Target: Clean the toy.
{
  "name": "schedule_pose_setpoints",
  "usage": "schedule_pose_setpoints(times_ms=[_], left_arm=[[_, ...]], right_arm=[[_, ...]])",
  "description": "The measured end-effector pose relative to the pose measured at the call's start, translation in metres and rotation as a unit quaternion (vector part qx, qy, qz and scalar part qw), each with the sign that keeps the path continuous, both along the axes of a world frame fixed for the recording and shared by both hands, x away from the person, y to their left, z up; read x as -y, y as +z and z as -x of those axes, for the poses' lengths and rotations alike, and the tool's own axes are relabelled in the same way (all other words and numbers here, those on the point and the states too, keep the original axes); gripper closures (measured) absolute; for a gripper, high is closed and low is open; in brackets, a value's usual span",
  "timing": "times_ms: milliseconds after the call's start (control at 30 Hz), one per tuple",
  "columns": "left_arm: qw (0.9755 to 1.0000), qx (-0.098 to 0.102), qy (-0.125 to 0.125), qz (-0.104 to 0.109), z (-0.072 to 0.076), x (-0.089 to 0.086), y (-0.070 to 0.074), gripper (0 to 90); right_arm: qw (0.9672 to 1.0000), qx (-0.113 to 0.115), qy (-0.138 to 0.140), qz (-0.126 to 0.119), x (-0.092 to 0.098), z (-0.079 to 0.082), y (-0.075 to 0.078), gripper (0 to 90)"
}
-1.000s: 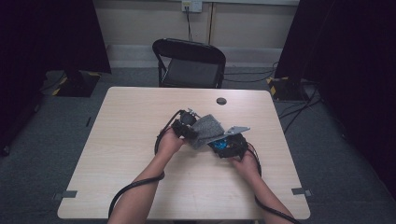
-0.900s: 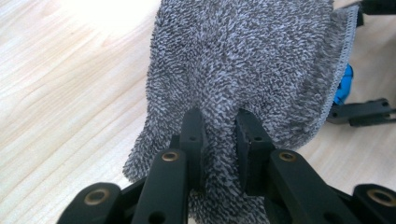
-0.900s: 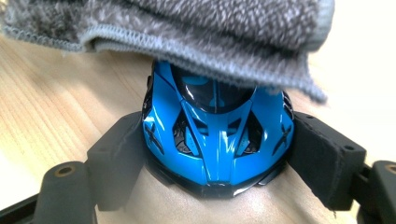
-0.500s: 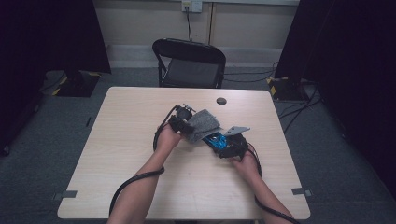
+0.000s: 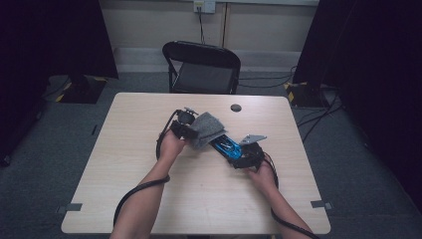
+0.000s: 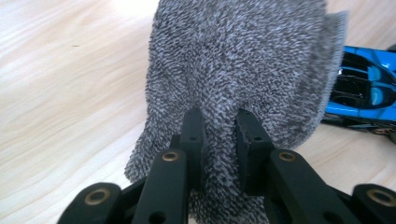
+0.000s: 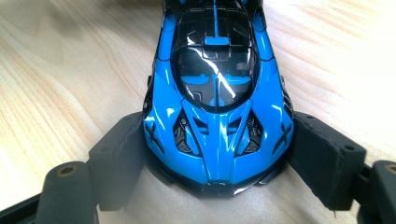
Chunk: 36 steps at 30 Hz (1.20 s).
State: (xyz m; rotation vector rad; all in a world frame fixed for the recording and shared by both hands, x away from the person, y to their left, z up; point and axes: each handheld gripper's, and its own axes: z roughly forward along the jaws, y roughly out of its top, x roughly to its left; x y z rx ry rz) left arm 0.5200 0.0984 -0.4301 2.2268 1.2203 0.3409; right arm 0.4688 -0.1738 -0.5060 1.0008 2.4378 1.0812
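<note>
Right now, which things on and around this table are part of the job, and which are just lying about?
In the job:
- grey cloth, pinched in the left tongs
- blue toy car, clamped between the right tongs
- table they work on

Lying about:
- small dark round thing near the table's far edge
- black folding chair behind the table

The table (image 5: 124,189) lies bare along its left side, its near edge and its right margin, so a hand could pass freely there. The middle is taken up: the grey cloth (image 5: 205,128) hangs from the left gripper (image 5: 188,130) and drapes over one end of the blue toy car (image 5: 226,146), whose other end sits between the jaws of the right gripper (image 5: 245,155). A small dark disc (image 5: 236,107) lies near the far edge, well apart. A black chair (image 5: 201,67) stands behind the far side.
</note>
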Motion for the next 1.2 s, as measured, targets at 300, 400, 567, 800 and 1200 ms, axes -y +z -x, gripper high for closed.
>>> schedule_pose_setpoints(times_ms=[300, 400, 567, 800, 1200], left_arm=[[0.9997, 0.017, 0.012, 0.015, 0.005, -0.021, 0.016, 75.6], [0.9995, 0.021, 0.017, 0.018, 0.005, -0.026, 0.021, 75.6], [0.9993, 0.024, 0.008, 0.027, 0.012, -0.026, 0.029, 75.6], [0.9984, 0.024, -0.041, 0.030, 0.030, -0.002, 0.026, 75.6], [0.9922, 0.010, -0.124, 0.010, 0.060, 0.048, 0.011, 75.5]], right_arm=[[1.0000, 0.000, 0.000, 0.000, 0.000, 0.000, 0.000, 22.4], [1.0000, 0.000, 0.000, 0.000, 0.000, 0.000, 0.000, 22.4], [1.0000, 0.000, 0.000, 0.000, 0.000, 0.000, 0.000, 22.5], [1.0000, -0.001, 0.000, 0.000, 0.000, 0.000, 0.000, 22.4], [1.0000, 0.000, 0.000, 0.000, 0.000, 0.000, 0.000, 22.4]])
